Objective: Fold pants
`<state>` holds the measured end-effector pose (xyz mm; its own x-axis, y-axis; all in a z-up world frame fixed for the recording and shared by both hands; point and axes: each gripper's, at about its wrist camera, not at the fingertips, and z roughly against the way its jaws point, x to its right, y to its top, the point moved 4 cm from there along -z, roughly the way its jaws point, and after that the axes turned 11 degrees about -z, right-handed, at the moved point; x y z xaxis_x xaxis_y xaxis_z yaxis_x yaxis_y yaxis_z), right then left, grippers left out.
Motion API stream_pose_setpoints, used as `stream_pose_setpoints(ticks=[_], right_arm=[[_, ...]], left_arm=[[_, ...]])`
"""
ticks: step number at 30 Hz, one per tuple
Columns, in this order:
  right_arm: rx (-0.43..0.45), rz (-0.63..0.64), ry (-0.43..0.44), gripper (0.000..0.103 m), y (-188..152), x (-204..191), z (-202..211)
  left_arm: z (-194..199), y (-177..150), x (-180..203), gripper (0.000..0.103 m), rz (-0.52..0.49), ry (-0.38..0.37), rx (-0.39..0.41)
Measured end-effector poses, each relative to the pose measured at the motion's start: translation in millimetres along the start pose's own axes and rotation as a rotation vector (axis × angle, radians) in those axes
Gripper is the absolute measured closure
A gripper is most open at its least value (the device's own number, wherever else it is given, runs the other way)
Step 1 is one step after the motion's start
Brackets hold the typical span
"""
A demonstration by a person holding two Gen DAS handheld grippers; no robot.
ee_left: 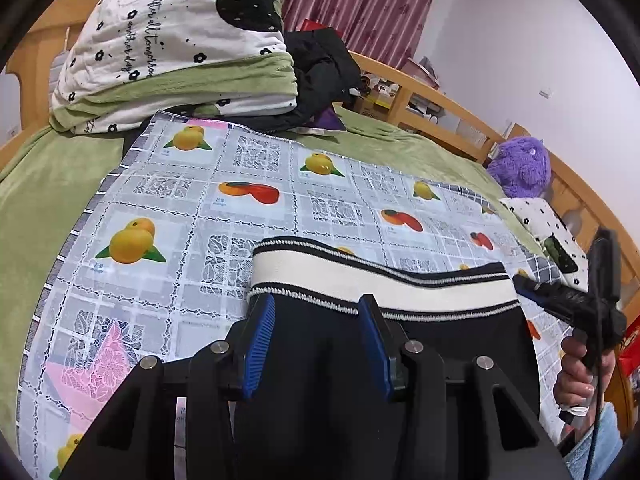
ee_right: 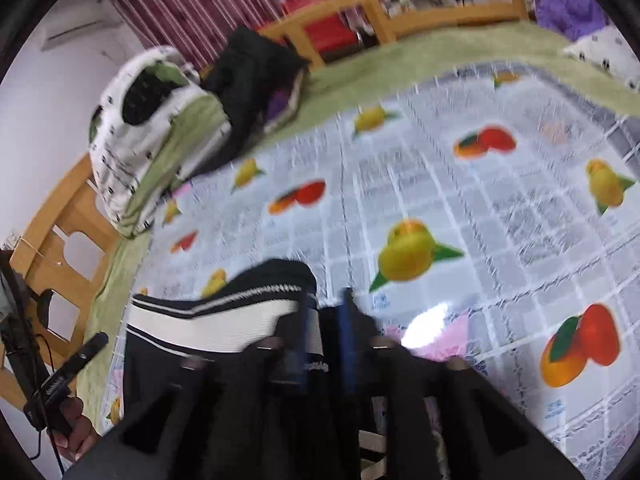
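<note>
Nearest, left tool (ee_left: 315,300) poised over the black pants (ee_left: 440,360), just short of the striped waistband (ee_left: 360,276); pads spread partway with dark cloth lying between; impossible to say whether pinching or merely straddling. Right tool (ee_right: 327,300) at the opposite end of the waistband, pads drawn close with black cloth filling the gap; read as pinching the pants there, though blurred. Pants lying on the fruit-print cloth (ee_left: 180,200) spread over the green bed (ee_left: 48,184), waistband pointing away, legs trailing back out of view beneath both tools.

Judged as the grasp before a lift or fold; hazards from here: slipping of the elastic out of a shallow bite, through thick ribbing and little cloth behind the pads; a lopsided lift, through one end held and the other only straddled, leaving a twisted waistband and a crooked fold; dragging of the slick printed cloth along with the pants, through pads set too low; unseen tangling of the legs, out of sight during the fold.

Farther off, a folded quilt (ee_left: 168,40), a dark garment (ee_left: 320,68) and a purple toy (ee_left: 520,168), all well apart from the pants; maroon curtain (ee_left: 360,0) behind.
</note>
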<state>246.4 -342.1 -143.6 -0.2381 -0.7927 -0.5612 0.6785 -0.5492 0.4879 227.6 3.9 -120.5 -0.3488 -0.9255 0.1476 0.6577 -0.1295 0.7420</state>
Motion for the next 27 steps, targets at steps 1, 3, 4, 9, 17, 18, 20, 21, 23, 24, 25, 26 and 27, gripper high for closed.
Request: stream_pose_setpoints(ticks=[1,3,4,9,17,18,20,21,23,24,25,26,27], right_arm=[[-0.006,-0.015,0.038,0.038,-2,-1,-1],[-0.037,-0.051,0.061,0.036,-4,1,-12],[-0.060,-0.055,0.047,0.040,-7,1,-20],[-0.064,-0.011,-0.023,0.074,-13,-4,-33],[-0.033,0.041,-0.062,0.090,-12,-7,-22],[-0.038,0.021,-0.033,0.085,-10,-7,-20],[-0.055,-0.002,0.037,0.076,-7,-9,-13],[-0.053,-0.008,0.065,0.069,-7,-9,-9],[-0.056,-0.011,0.069,0.065,-11,-7,-12],[-0.058,0.004,0.032,0.065,-14,-7,-18],[-0.072,0.017,-0.004,0.064,-16,-7,-26],[-0.092,0.024,-0.027,0.062,-19,-8,-36],[-0.098,0.024,-0.022,0.059,-20,-6,-43]], left_arm=[[0,-1,1,0.062,-0.001,-0.003,-0.001],[-1,-2,6,0.062,-0.016,-0.009,-0.005],[-1,-3,8,0.062,-0.027,-0.005,-0.006],[1,-4,15,0.062,-0.081,0.025,0.000],[3,-4,17,0.062,-0.067,-0.001,0.003],[2,-5,16,0.062,-0.068,0.001,-0.001],[2,-6,17,0.062,-0.071,0.001,0.001],[1,-6,17,0.062,-0.074,0.002,-0.002],[0,-6,18,0.062,-0.075,-0.001,-0.006],[-1,-7,18,0.062,-0.075,-0.002,-0.007],[-2,-7,18,0.062,-0.077,-0.002,-0.010],[-2,-8,19,0.062,-0.081,-0.003,-0.013],[-2,-8,20,0.062,-0.083,-0.002,-0.013]])
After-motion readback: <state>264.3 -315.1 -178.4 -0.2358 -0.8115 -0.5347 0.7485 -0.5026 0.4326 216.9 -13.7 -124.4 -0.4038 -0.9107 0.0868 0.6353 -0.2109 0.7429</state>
